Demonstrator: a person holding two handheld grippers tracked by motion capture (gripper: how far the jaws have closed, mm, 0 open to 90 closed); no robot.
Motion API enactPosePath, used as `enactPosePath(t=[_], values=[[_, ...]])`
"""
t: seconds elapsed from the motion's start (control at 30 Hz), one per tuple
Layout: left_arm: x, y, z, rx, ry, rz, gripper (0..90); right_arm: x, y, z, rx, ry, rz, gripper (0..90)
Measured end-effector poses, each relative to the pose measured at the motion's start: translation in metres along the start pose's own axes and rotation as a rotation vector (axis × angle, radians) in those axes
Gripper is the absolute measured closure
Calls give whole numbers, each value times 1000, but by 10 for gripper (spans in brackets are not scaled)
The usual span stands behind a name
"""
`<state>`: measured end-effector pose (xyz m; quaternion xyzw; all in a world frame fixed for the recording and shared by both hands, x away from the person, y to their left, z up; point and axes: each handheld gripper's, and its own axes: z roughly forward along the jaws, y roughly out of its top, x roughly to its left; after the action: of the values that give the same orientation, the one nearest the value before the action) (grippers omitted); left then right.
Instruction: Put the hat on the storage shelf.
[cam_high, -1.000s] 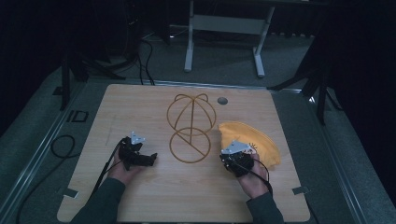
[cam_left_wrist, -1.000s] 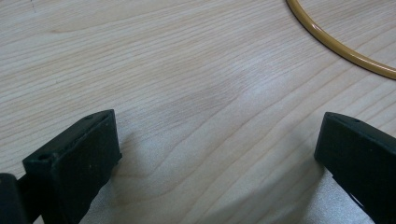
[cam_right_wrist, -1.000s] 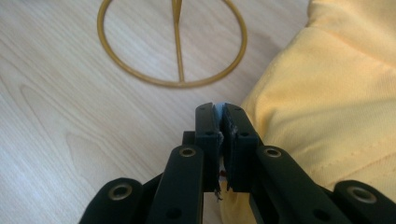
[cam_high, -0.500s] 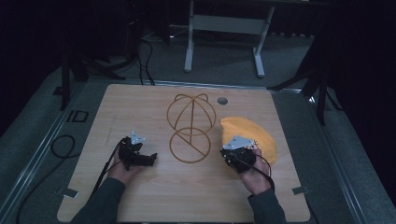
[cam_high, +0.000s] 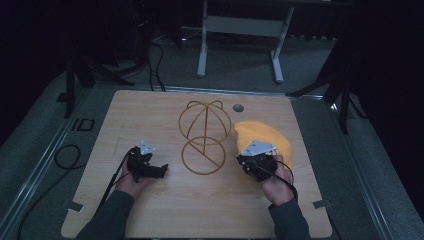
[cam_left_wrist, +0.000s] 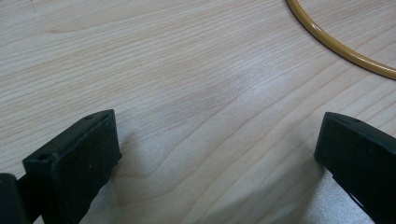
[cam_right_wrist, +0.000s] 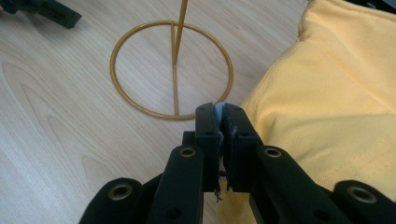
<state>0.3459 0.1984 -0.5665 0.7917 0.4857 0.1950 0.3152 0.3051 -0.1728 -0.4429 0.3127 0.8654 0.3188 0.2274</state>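
Yellow cloth (cam_high: 267, 137) lay on the wooden table (cam_high: 150, 115) toward its right edge, about midway between the near and far edges, just beside a gold wire stand (cam_high: 204, 137) that stood near the table's middle. The right gripper (cam_high: 254, 161) sat at the cloth's near-left edge, its jaws clenched together; in the right gripper view (cam_right_wrist: 222, 122) they seemed to pinch a thin fold of the cloth's hem, though the dim high view made that hard to confirm. The stand's round base ring (cam_right_wrist: 172, 70) rested flat on the wood, with an upright rod rising from it. The left gripper (cam_high: 150, 169) lay low on the table toward the near-left corner, well apart from the cloth, its jaws released and spread wide over bare wood, gripping nothing (cam_left_wrist: 212, 154). A small round hole (cam_high: 238, 107) showed in the tabletop near the far edge.
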Motion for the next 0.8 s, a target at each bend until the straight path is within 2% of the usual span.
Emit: enactPosePath(t=[0.17,0.47,0.8], values=[[0,0,0,0,0,0,1,-3,3,-3,-4,-4,4,857],[0,0,0,2,0,1,1,-18,12,-17,-14,-3,12,856],[0,0,0,3,0,0,1,-25,17,-22,-13,-13,12,854]])
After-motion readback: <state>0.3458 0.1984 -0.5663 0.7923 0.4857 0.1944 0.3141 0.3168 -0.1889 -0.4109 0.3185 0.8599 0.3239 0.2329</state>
